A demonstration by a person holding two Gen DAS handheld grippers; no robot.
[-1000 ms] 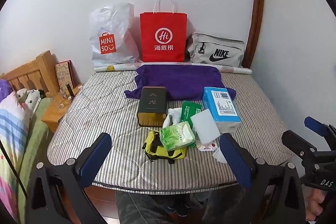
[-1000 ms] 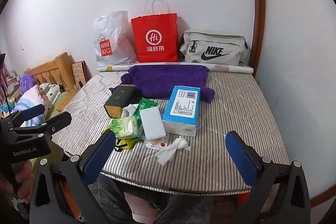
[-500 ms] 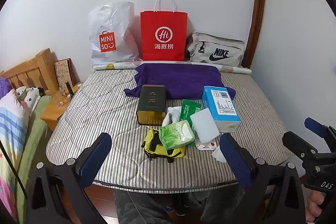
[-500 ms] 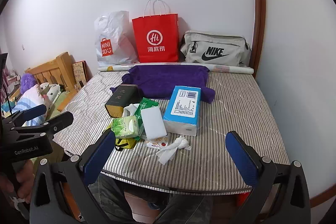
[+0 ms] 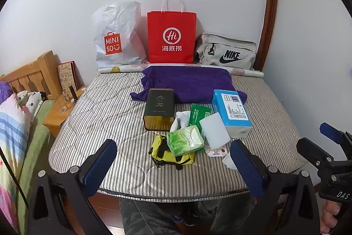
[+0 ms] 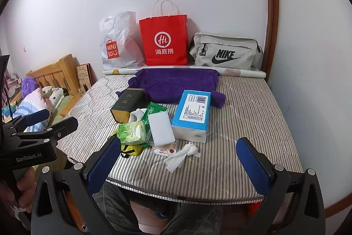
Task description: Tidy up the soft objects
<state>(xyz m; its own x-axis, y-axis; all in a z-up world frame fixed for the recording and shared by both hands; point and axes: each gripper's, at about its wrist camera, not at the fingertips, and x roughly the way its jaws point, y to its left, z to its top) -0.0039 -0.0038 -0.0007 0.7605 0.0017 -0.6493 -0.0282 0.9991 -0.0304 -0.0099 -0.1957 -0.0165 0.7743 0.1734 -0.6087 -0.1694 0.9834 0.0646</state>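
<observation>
From the left wrist view, the left gripper [image 5: 172, 167] was spread wide and empty near the mattress [image 5: 105, 116] edge, with the green tissue pack [image 5: 185, 141] on a yellow pouch [image 5: 164, 156]. From the right wrist view, the right gripper [image 6: 179, 163] also gaped empty, a crumpled tissue [image 6: 183, 154] lying between its fingers, near the blue tissue pack [image 6: 191, 112].
</observation>
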